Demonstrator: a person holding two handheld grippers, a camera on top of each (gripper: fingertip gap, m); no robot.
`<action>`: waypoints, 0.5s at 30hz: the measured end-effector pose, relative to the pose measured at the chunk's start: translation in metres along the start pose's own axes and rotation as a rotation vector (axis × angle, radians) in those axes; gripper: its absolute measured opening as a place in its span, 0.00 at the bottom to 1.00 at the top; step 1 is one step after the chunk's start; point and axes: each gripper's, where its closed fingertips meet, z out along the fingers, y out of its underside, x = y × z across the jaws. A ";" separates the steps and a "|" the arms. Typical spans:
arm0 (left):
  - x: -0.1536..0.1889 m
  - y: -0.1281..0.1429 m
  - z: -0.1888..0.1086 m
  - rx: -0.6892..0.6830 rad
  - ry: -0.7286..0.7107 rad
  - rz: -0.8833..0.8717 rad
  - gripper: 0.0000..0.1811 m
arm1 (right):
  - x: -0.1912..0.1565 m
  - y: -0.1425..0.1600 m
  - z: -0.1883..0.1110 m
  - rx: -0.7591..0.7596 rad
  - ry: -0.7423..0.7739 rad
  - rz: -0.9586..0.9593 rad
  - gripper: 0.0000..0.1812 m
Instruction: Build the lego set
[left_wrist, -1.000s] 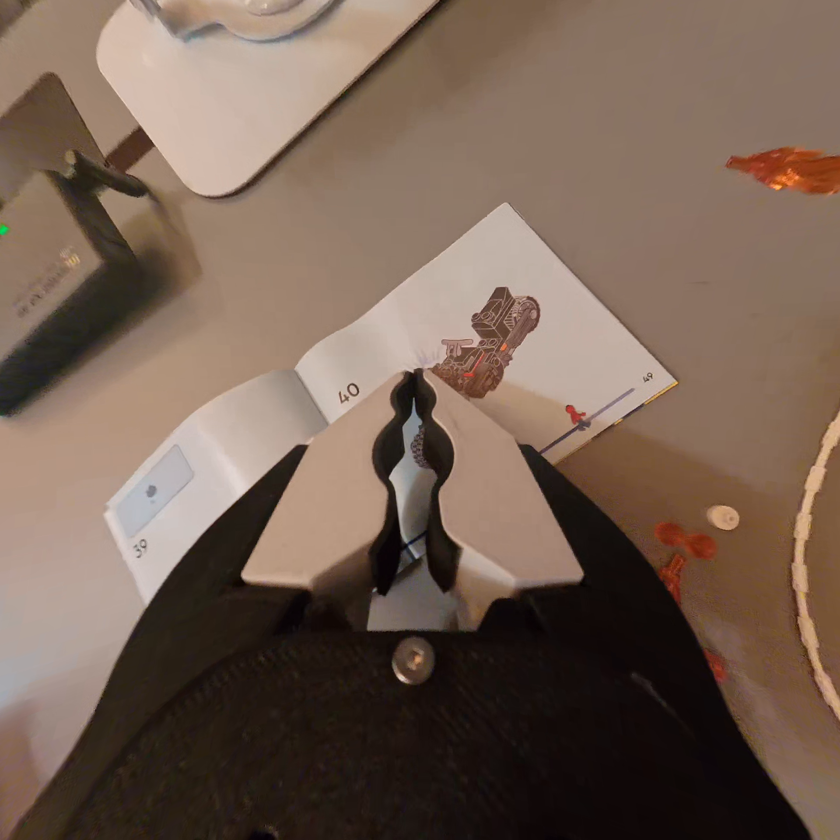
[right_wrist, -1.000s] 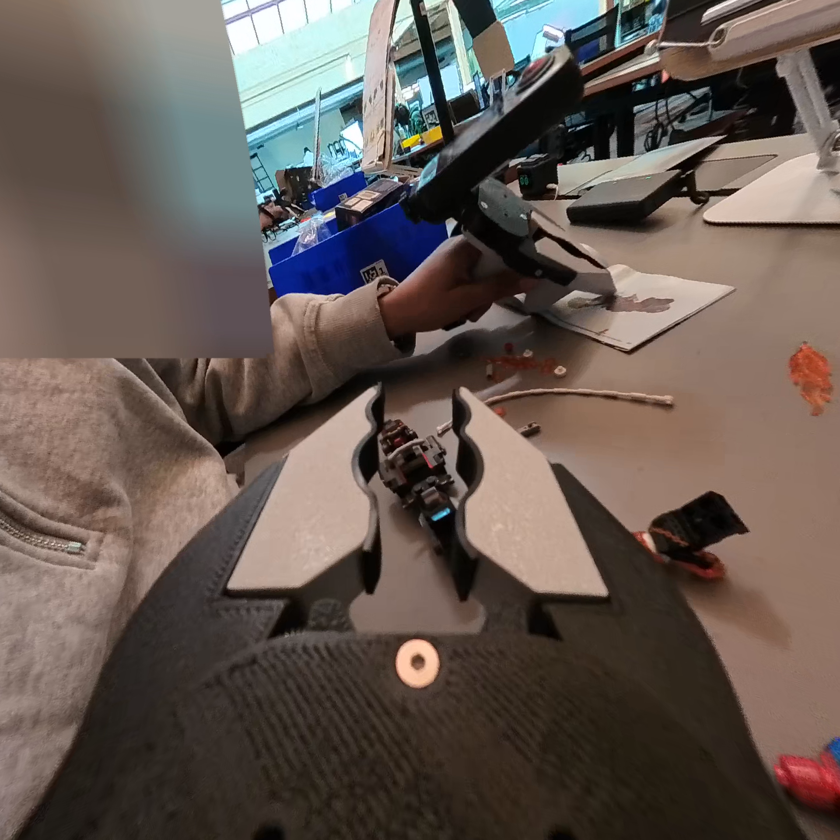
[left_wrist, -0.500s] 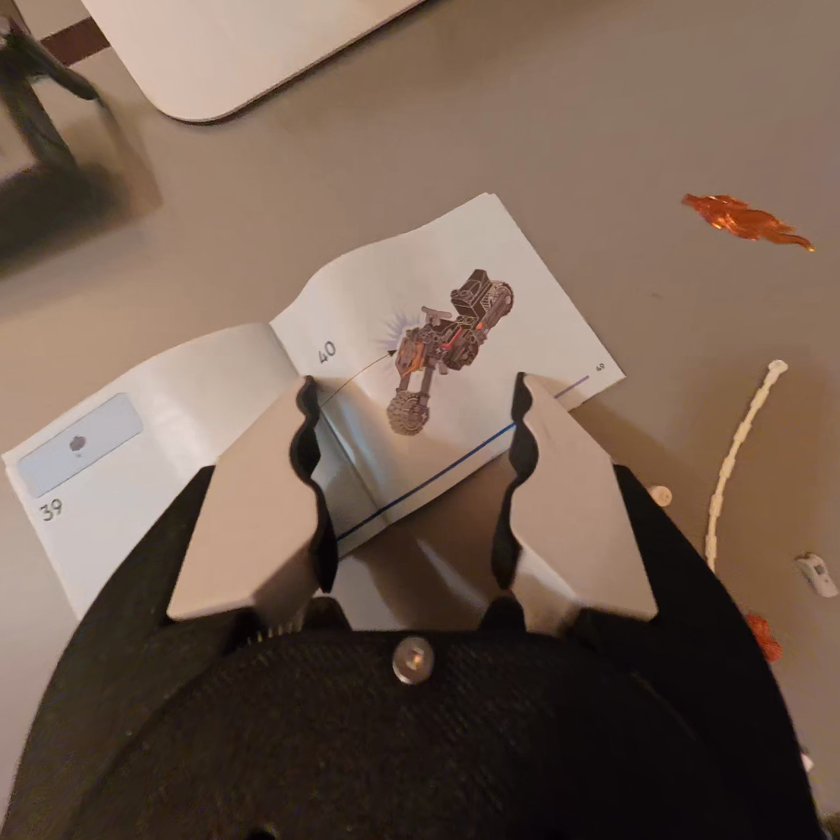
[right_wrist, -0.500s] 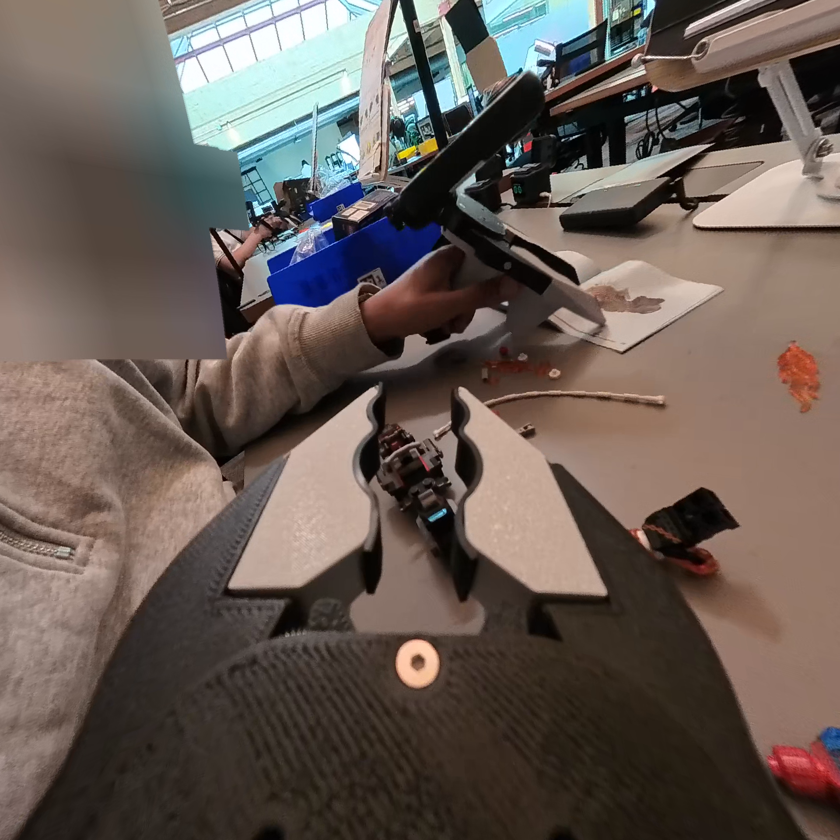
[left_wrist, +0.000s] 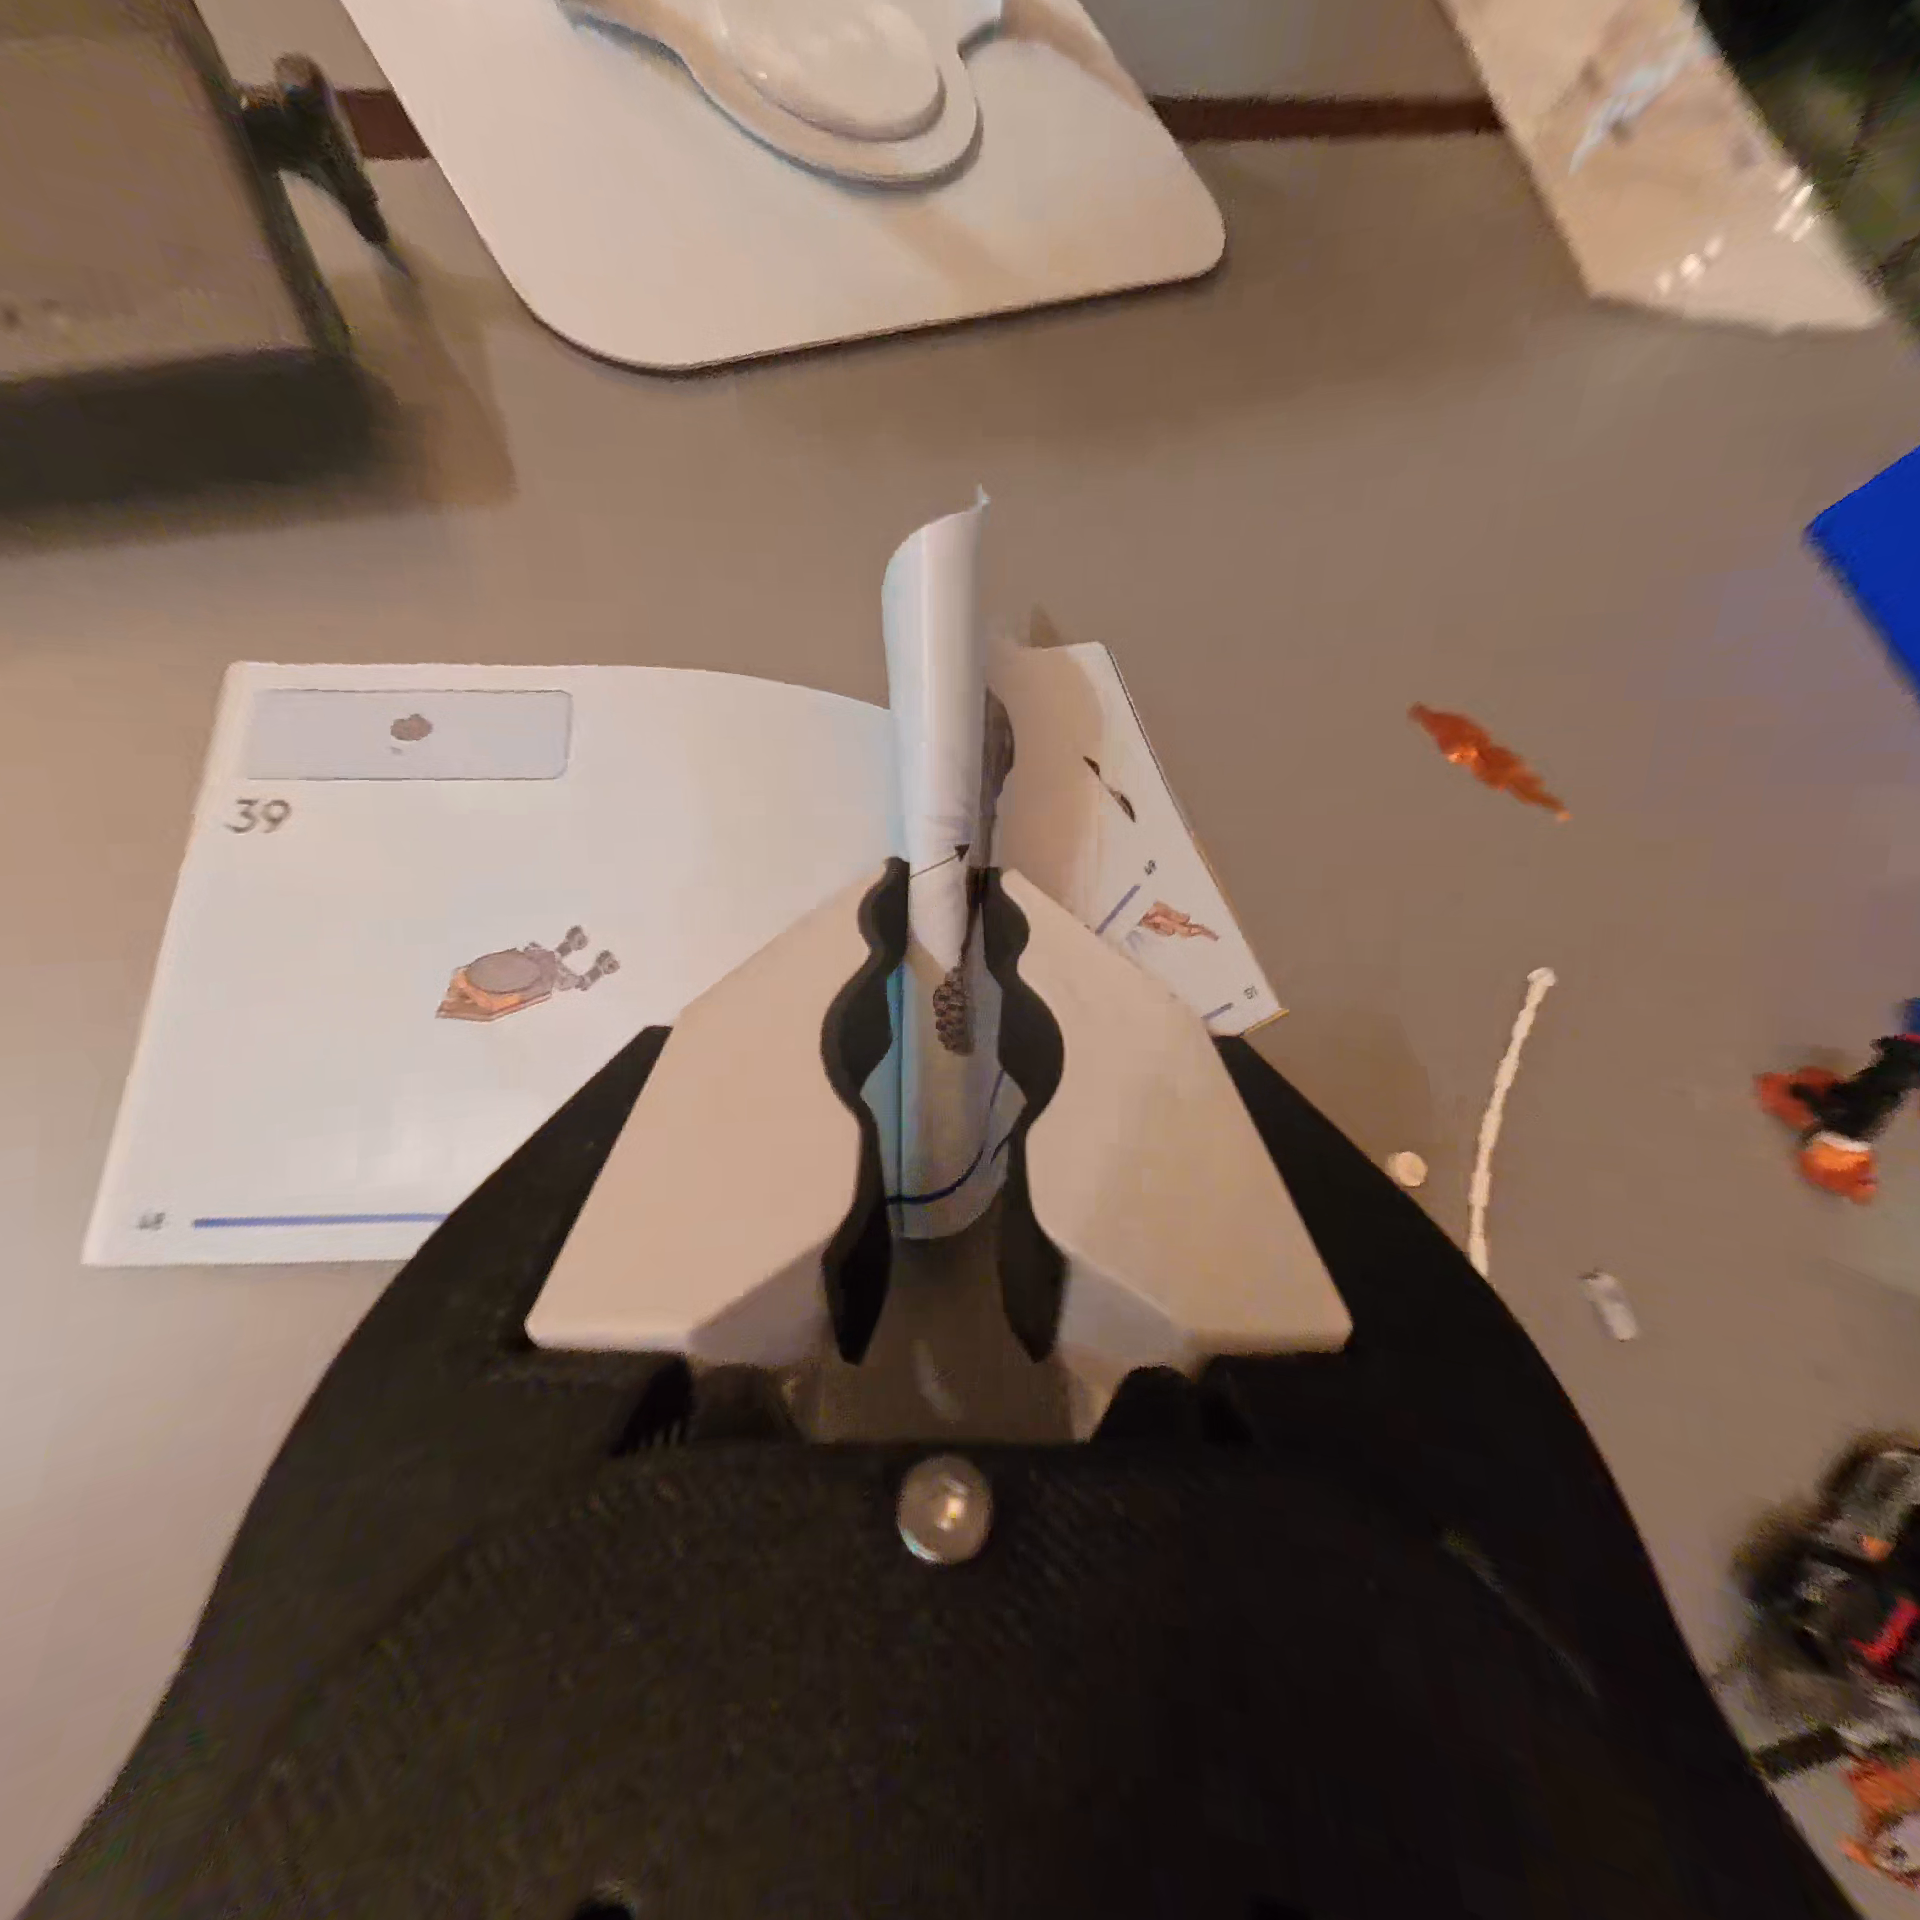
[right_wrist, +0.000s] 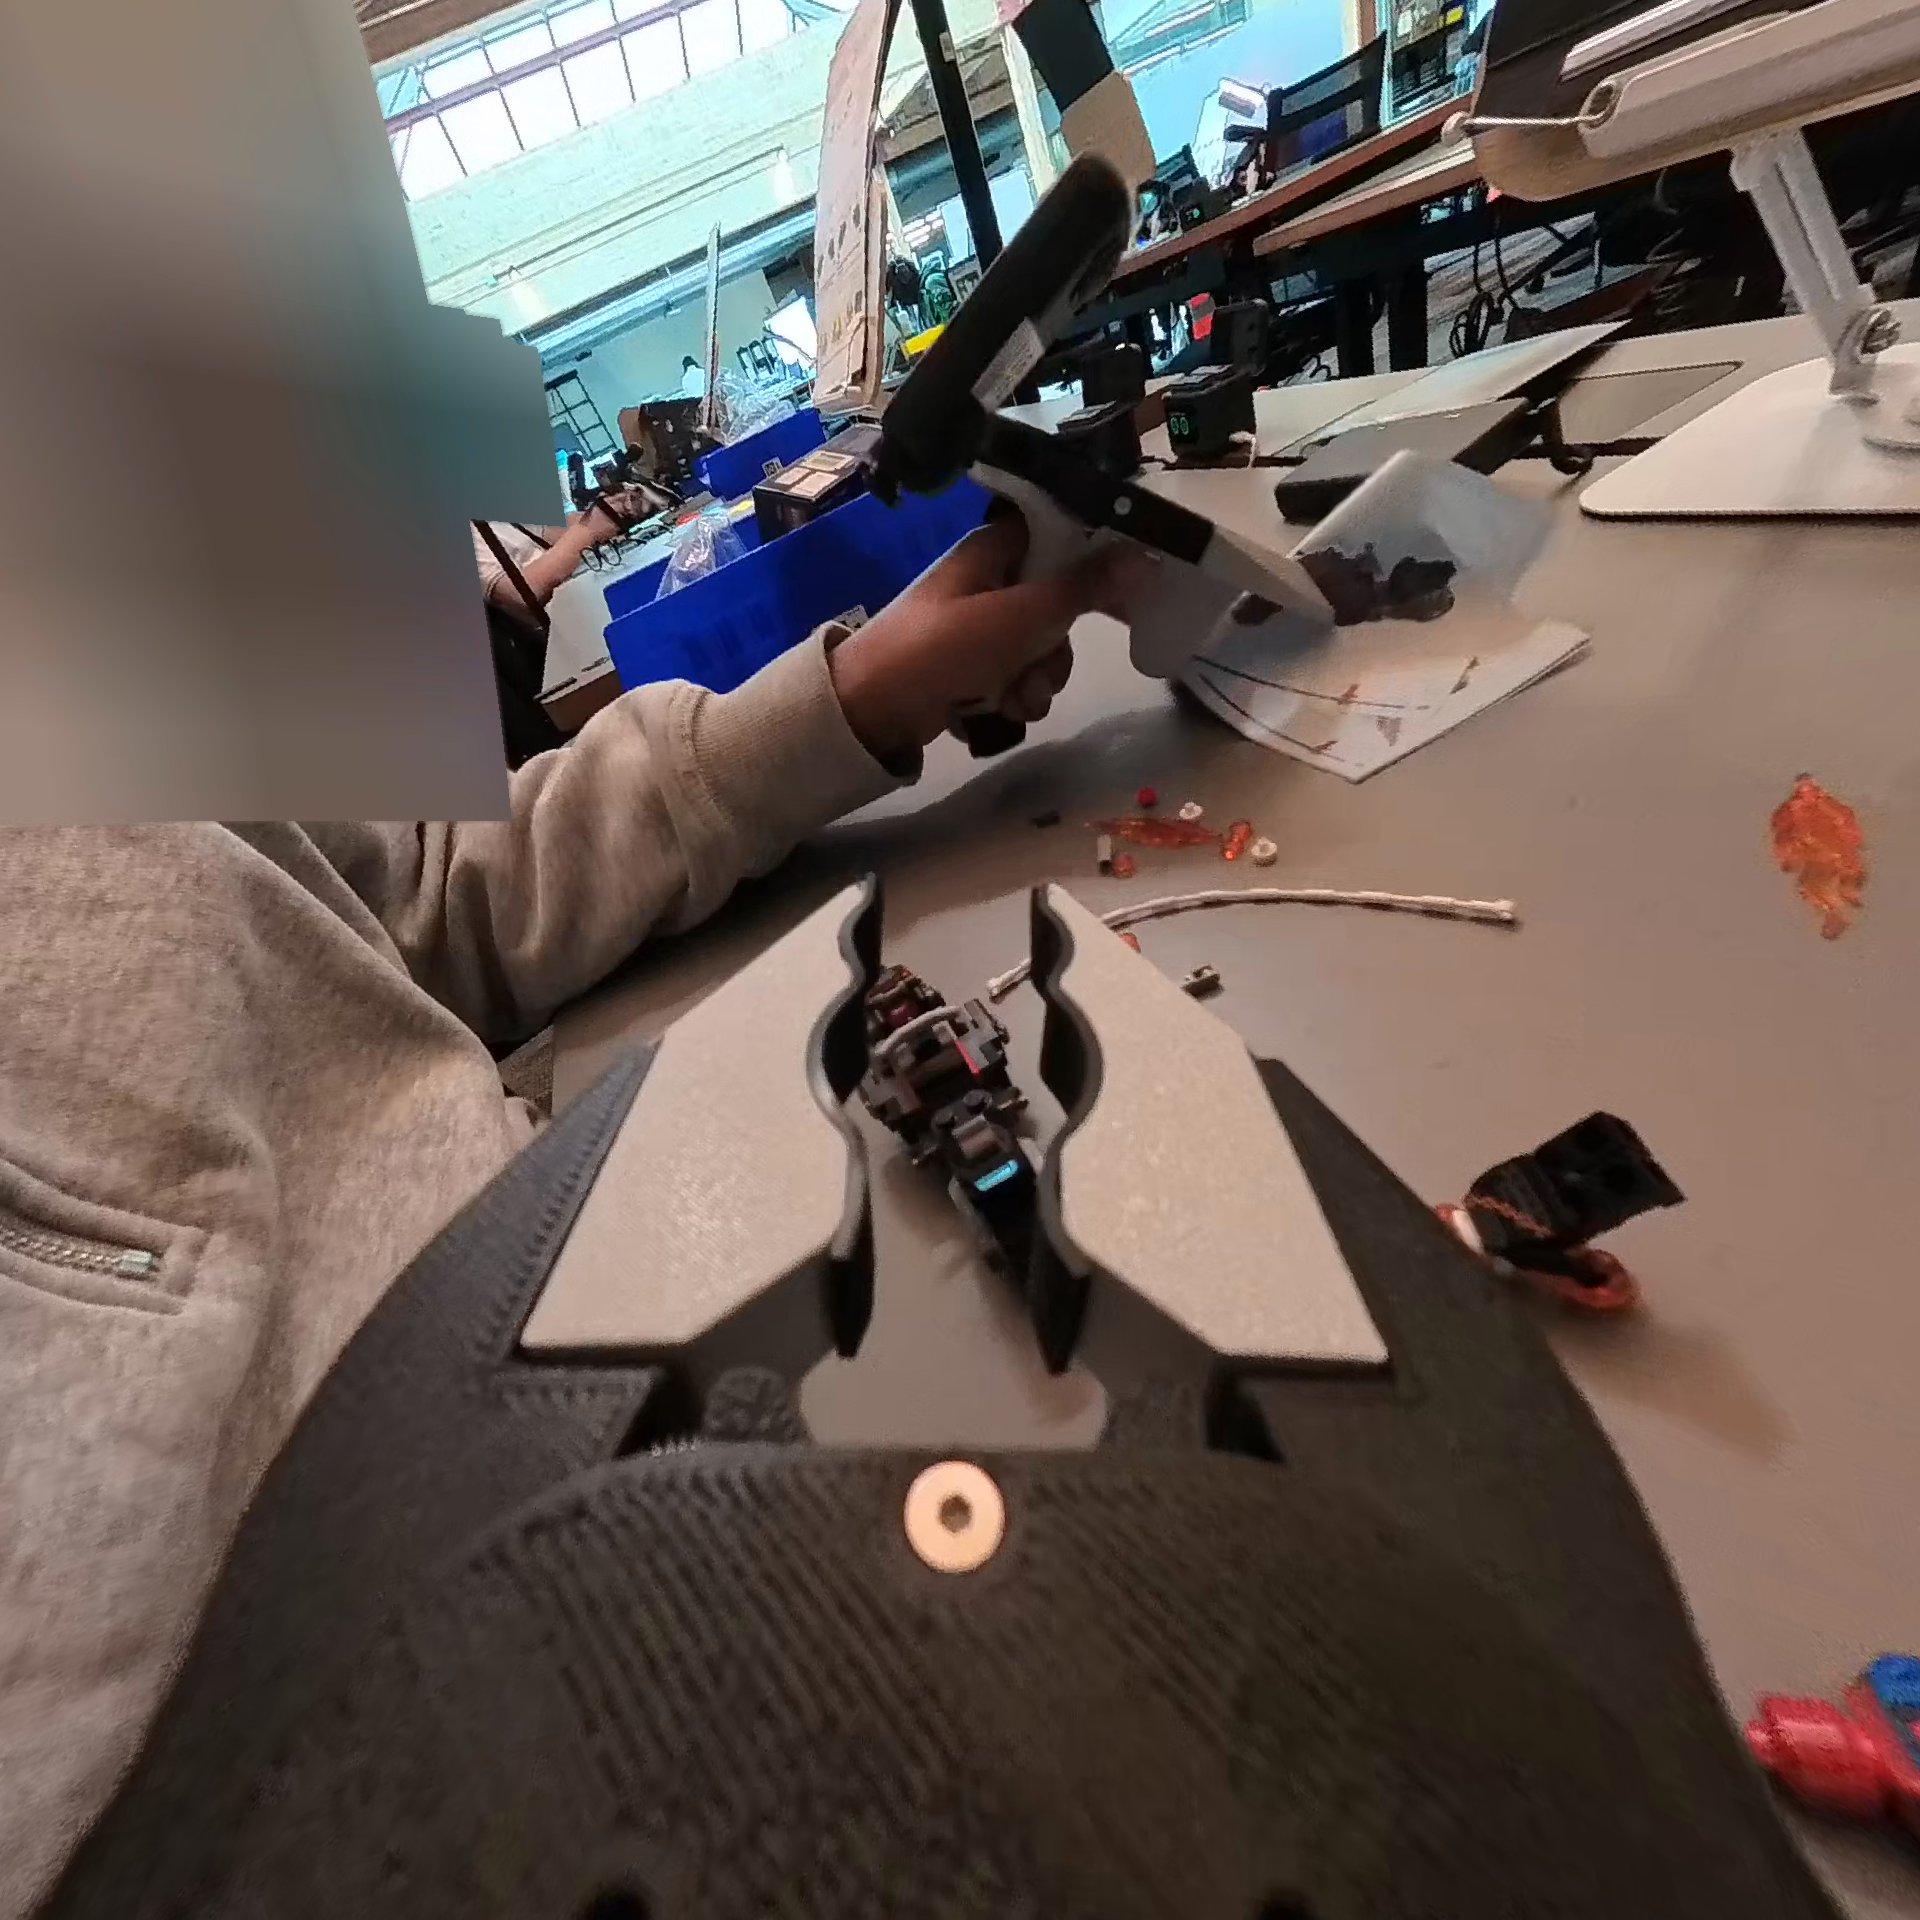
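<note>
While pinching one page (left_wrist: 935, 644) of the booklet (left_wrist: 520, 987) in the left gripper (left_wrist: 943, 883), holds that sheet lifted and curled upright above the open spread, jaws pressed together on the paper. Leaves the rest of the booklet flat on the grey surface (left_wrist: 1351, 520), near a white stand base (left_wrist: 831, 208) at the far side. Seen from the right wrist view, grips the left tool in a bare hand (right_wrist: 966, 655) with a beige sleeve (right_wrist: 623, 821) behind it, blue bins (right_wrist: 790, 613) farther off to the left.

Clamps the dark model (right_wrist: 935, 1070) in the right gripper (right_wrist: 956, 894), jaws only narrowly apart with the model pinched between them, above the near part of the surface and well apart from the booklet.

Scattered on the surface between the two tools:
- white chain (right_wrist: 1299, 902), lying lengthwise just beyond the right gripper's tips
- small orange bits (right_wrist: 1174, 831), just beyond the chain
- orange flame piece (right_wrist: 1818, 847), off to the right, apart from the rest
- black-and-red piece (right_wrist: 1558, 1205), just right of the right gripper
- red-and-blue piece (right_wrist: 1849, 1756), at the near right edge, partly cut off
</note>
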 end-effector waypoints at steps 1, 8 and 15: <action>-0.001 0.000 -0.001 0.007 0.025 -0.037 0.09 | 0.001 0.000 0.000 -0.002 0.007 -0.005 0.14; 0.003 -0.010 -0.012 0.105 0.259 -0.303 0.12 | 0.024 -0.018 0.022 -0.065 0.186 -0.178 0.17; -0.001 -0.019 -0.026 0.189 0.361 -0.398 0.04 | 0.076 -0.062 0.101 -0.298 0.413 -0.534 0.26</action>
